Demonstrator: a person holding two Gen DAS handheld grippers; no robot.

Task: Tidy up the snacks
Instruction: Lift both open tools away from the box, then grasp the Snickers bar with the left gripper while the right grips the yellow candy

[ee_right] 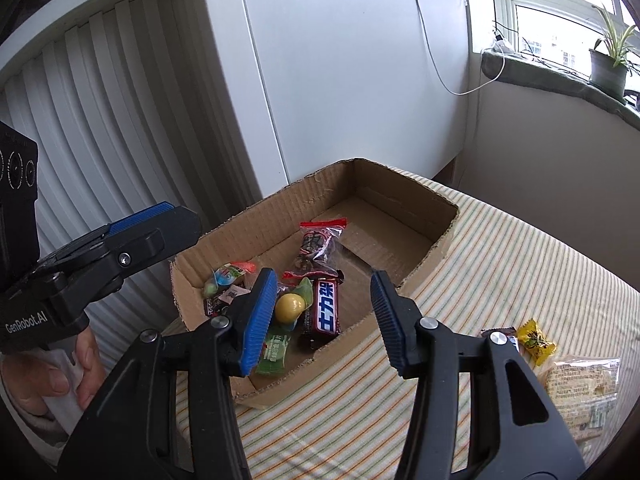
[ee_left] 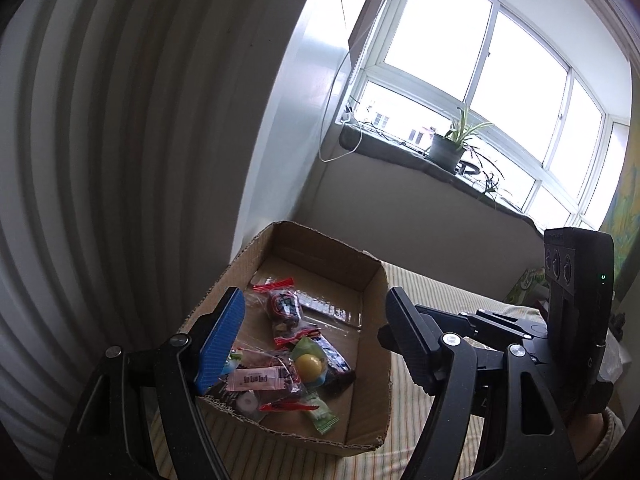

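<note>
Both tools wide open, empty, above cardboard box (ee_right: 280, 216).

The left wrist view looks from close above the near corner of the cardboard box (ee_left: 372, 280), facing the window (ee_left: 480, 80). The right wrist view sits just beside it, a little farther back over the striped cloth (ee_right: 500, 280), facing the white cabinet (ee_right: 340, 60). Both share the box, its snacks (ee_right: 304, 300) and the windowsill plant (ee_left: 448, 148)
</note>
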